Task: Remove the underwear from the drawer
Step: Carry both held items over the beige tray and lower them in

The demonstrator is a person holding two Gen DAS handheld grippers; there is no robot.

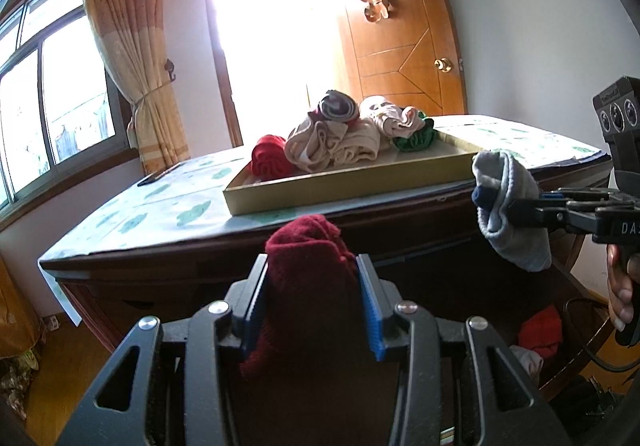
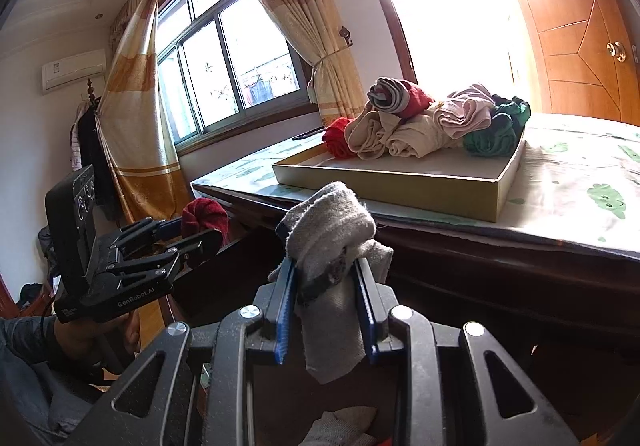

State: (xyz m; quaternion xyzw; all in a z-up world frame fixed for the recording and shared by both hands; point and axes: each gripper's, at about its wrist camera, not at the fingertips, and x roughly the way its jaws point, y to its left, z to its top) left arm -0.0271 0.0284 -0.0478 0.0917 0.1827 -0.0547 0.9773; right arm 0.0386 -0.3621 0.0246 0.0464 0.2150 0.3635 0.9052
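Each camera sits just behind its own claw, looking forward and slightly downward along the fingers from below the tabletop (image 1: 168, 202) edge. The left view faces the door (image 1: 400, 46); the right view sits farther right, angled toward the window (image 2: 224, 62). Both share the shallow tray (image 1: 344, 190) of rolled garments, and each catches the other claw at its side.

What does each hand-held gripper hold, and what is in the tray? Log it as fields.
left hand-held gripper: shut on dark red rolled garment
right hand-held gripper: shut on grey rolled garment
tray: on the patterned tabletop, holding a pile of rolled garments
drawer: open, a red garment inside
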